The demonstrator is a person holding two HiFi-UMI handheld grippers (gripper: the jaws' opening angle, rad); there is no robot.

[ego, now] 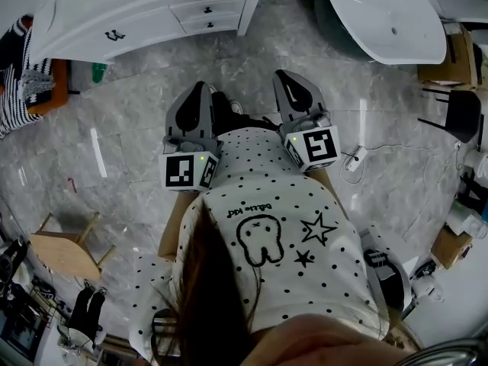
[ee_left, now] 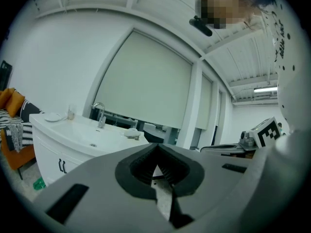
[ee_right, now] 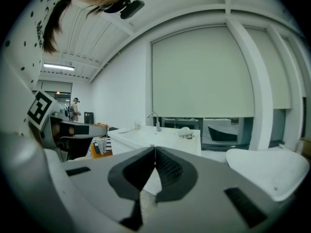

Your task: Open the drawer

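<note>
Above the grey floor [ego: 114,151], well short of the white cabinet [ego: 137,21] and its drawers [ego: 207,10], my left claw [ego: 197,90] and right claw [ego: 289,78] are clenched, empty.

Head view looks steeply down from above the person [ego: 267,204] — the white vanity [ego: 145,10] sits at its top edge. Both gripper views face roughly level toward that same vanity, well off.

White drawer [ego: 191,11], grey marbled floor [ego: 130,128]
</note>
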